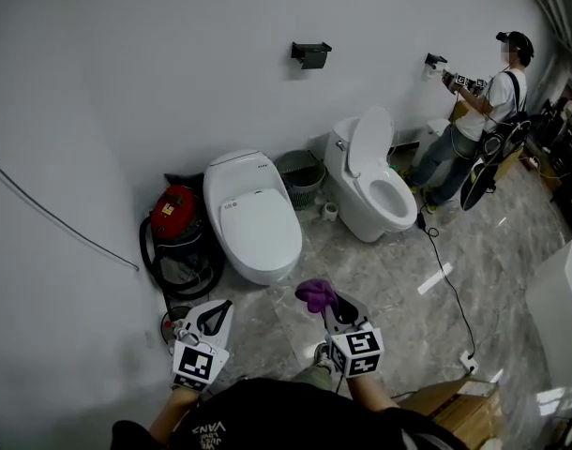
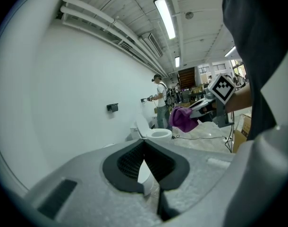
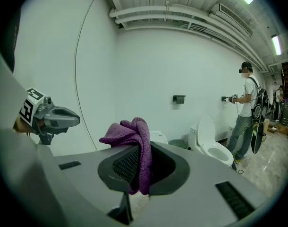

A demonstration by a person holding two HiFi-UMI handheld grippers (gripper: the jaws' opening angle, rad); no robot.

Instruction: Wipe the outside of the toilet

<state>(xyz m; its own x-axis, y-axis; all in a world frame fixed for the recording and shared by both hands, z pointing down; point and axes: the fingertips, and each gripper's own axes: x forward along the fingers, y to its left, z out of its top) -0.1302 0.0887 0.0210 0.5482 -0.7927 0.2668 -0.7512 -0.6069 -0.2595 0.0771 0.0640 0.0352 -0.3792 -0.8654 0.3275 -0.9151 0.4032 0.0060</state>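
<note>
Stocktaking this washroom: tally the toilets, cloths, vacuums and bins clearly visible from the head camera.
Toilets: 2, lid shut, lid up
Purple cloth: 1
Red vacuum: 1
Bin: 1
Total: 5

- Bare floor (image 1: 300, 270) in front of the toilet (image 1: 253, 218): open approach.
- Vacuum (image 1: 176, 216) and its hose (image 1: 153, 262) crowd the toilet's left side.
- Bin (image 1: 300, 176) just beside its right rear; narrow gap.
- Wall (image 1: 173, 73) close behind.
</note>
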